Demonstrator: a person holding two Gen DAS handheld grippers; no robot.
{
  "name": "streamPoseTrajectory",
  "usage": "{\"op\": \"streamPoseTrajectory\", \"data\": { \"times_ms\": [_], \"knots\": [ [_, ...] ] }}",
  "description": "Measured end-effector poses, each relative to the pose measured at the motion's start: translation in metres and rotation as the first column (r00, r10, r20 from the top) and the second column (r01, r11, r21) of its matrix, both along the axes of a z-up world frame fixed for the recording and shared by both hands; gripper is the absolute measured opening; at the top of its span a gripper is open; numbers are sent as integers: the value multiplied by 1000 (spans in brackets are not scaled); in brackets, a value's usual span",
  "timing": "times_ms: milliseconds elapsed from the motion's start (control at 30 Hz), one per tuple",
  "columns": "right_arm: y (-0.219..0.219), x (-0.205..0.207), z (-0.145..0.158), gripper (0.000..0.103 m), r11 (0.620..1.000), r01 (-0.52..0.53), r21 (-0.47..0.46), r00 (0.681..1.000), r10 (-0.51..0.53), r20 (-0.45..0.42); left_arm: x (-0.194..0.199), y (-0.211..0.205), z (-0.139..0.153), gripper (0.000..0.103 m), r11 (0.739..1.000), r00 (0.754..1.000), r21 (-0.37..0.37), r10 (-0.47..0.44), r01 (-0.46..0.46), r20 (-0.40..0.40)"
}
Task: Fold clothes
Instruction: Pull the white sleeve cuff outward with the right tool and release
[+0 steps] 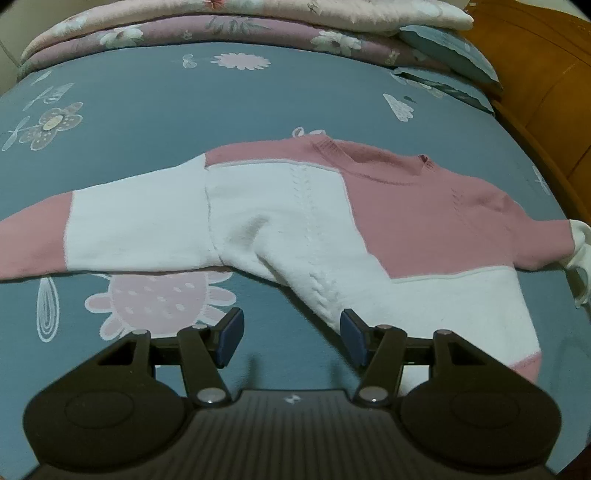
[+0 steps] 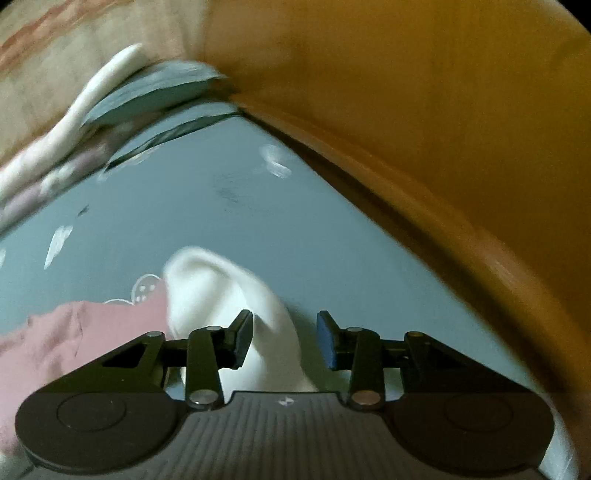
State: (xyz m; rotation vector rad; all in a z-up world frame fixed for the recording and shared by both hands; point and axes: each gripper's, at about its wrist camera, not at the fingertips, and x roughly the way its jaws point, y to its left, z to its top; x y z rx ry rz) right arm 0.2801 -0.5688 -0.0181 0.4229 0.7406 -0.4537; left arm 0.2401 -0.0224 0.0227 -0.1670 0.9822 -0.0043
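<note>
**Two tongs open over the sweater**

One pink-and-white knitted sweater (image 1: 314,221) lies spread across the middle of the blue flowered bed sheet (image 1: 147,122). Left tongs (image 1: 291,338) gape empty at its hem; right tongs (image 2: 285,339) stand apart around its white cuff (image 2: 221,295), unpressed.

The left wrist view looks down and forward from close above the blue bedsheet (image 1: 147,122), taking in the whole pink-and-white sweater (image 1: 332,221) toward the folded quilts (image 1: 184,29). The right wrist view, blurred, sits low over the sweater's white cuff (image 2: 221,295), facing the wooden headboard (image 2: 424,110). Both share the sweater, sheet and headboard
</note>
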Motion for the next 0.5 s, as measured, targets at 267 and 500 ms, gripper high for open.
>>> {"op": "streamPoseTrajectory", "data": {
  "times_ms": [267, 500],
  "knots": [
    [8, 2, -60, 59, 989, 121, 91, 993, -121, -2, 5, -6, -4, 58, 999, 999, 12, -38, 38, -16],
    [30, 25, -51, 71, 999, 13, 53, 998, -16, 66, -5, -1, -6, 59, 1000, 1000, 20, -1, 2, -25]
  ]
}}
